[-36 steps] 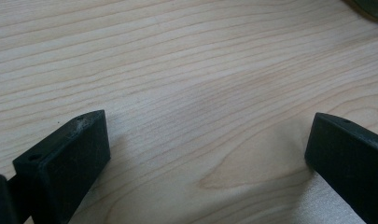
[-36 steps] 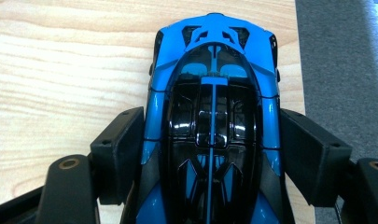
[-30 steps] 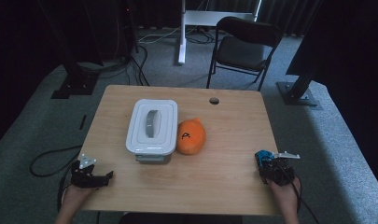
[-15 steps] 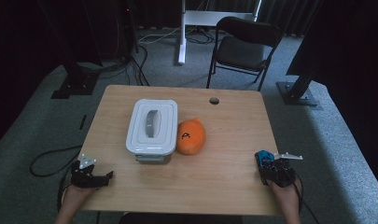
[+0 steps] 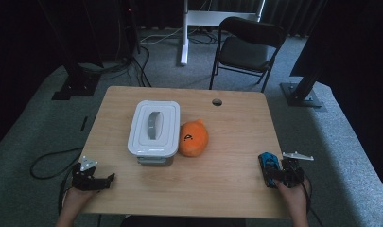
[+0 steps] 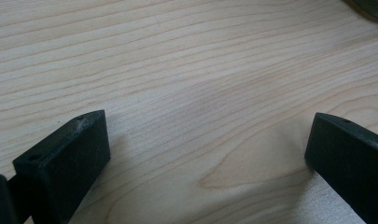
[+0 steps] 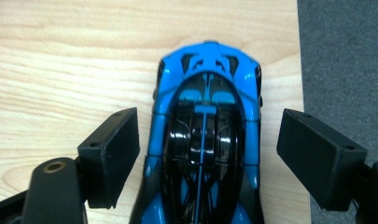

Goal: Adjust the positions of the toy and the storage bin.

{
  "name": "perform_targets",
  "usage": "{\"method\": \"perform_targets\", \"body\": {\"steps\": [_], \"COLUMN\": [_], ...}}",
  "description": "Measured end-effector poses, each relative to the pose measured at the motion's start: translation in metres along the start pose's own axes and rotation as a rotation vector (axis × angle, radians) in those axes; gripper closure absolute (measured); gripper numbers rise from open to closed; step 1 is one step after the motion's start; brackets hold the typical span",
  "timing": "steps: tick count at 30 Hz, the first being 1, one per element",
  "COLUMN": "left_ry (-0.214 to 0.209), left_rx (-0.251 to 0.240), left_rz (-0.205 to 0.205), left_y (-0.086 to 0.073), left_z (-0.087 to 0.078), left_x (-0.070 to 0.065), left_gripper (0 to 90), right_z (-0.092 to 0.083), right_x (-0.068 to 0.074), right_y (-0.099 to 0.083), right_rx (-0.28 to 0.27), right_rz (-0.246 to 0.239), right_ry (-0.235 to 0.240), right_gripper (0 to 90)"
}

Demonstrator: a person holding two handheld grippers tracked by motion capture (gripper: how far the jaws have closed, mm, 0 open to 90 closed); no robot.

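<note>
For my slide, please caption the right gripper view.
Open tongs straddle a blue toy car near the table edge.

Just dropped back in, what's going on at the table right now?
The right gripper has its fingers spread on either side of a blue toy car at the table's right edge, just opening, pads off it. The left gripper rests open over bare wood. A lidded white container and an orange plush sit mid-table.

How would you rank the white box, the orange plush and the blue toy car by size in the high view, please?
1. white box
2. orange plush
3. blue toy car, though it lies nearer the camera
</note>
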State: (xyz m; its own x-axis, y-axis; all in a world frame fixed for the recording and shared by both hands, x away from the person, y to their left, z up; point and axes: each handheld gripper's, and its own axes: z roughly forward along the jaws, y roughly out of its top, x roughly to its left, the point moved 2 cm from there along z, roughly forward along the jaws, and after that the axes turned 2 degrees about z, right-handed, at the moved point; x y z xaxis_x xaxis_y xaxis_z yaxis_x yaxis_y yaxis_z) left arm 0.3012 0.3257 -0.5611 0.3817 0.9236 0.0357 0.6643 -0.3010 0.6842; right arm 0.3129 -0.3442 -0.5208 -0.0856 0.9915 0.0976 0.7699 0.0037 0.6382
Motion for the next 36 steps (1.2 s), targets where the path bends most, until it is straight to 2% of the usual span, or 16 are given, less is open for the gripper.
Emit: {"method": "perform_targets", "body": {"steps": [6, 12, 21, 31, 36], "left_ry": [0.0, 0.0, 0.0, 0.0, 0.0], "left_rx": [0.0, 0.0, 0.0, -0.001, -0.001], "left_rz": [0.0, 0.0, 0.001, -0.001, -0.001], "left_y": [0.0, 0.0, 0.0, 0.0, 0.0], "left_z": [0.0, 0.0, 0.0, 0.0, 0.0], "left_x": [0.0, 0.0, 0.0, 0.0, 0.0], "left_gripper": [0.4, 0.3, 0.3, 0.3, 0.3], "right_z": [-0.004, -0.005, -0.006, 0.003, 0.006], "right_x": [0.005, 0.015, 0.039, 0.076, 0.091], "right_y": [0.009, 0.02, 0.036, 0.051, 0.059], "right_rx": [-0.021, -0.032, -0.048, -0.05, -0.045], "right_rz": [-0.012, -0.03, -0.09, -0.176, -0.199], "right_ry": [0.024, 0.058, 0.104, 0.173, 0.207], "right_gripper": [15.7, 13.2, 13.3, 13.7, 13.7]}}
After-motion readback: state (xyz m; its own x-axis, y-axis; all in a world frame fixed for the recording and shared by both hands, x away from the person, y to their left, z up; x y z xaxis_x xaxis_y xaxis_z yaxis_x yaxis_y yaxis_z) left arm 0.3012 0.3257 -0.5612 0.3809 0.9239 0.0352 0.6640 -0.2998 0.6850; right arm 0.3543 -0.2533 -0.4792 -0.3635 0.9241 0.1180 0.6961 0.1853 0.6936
